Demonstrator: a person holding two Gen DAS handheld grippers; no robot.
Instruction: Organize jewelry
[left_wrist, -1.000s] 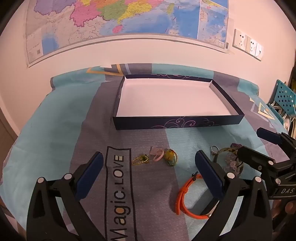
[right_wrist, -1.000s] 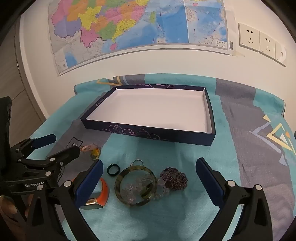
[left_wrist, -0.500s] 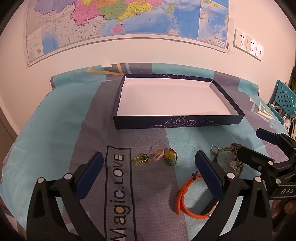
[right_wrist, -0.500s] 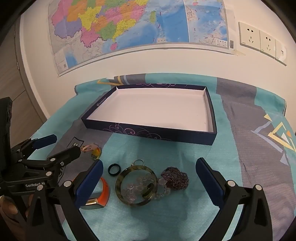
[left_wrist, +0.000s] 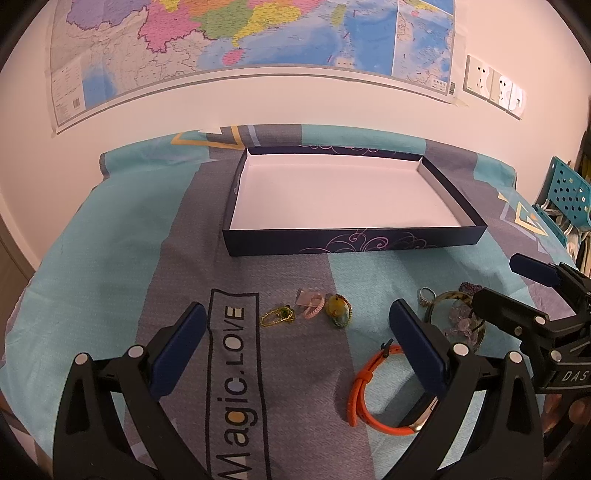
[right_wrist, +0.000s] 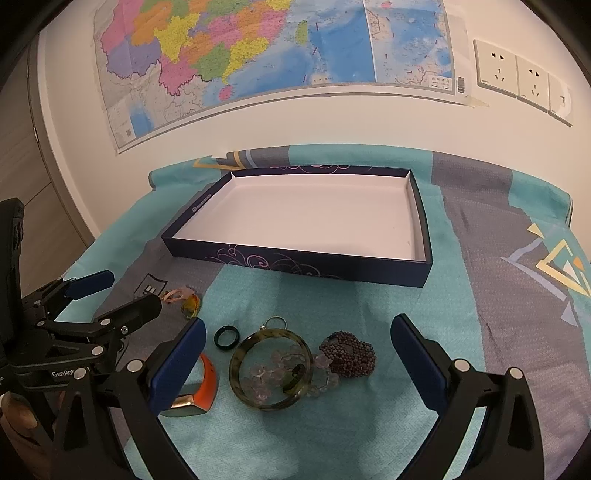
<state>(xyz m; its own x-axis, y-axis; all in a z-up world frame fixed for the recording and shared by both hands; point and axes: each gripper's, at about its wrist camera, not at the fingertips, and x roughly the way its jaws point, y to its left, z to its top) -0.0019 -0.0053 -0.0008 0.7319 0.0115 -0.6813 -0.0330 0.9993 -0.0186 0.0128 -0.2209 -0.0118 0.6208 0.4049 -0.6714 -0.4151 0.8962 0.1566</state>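
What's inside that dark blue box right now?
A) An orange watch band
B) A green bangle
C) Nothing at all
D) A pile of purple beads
C: the box shows only its bare white floor, while the watch band, bangle and purple beads all lie on the cloth in front of it.

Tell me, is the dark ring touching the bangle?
Apart. The right wrist view shows a strip of teal cloth between the dark ring and the bangle.
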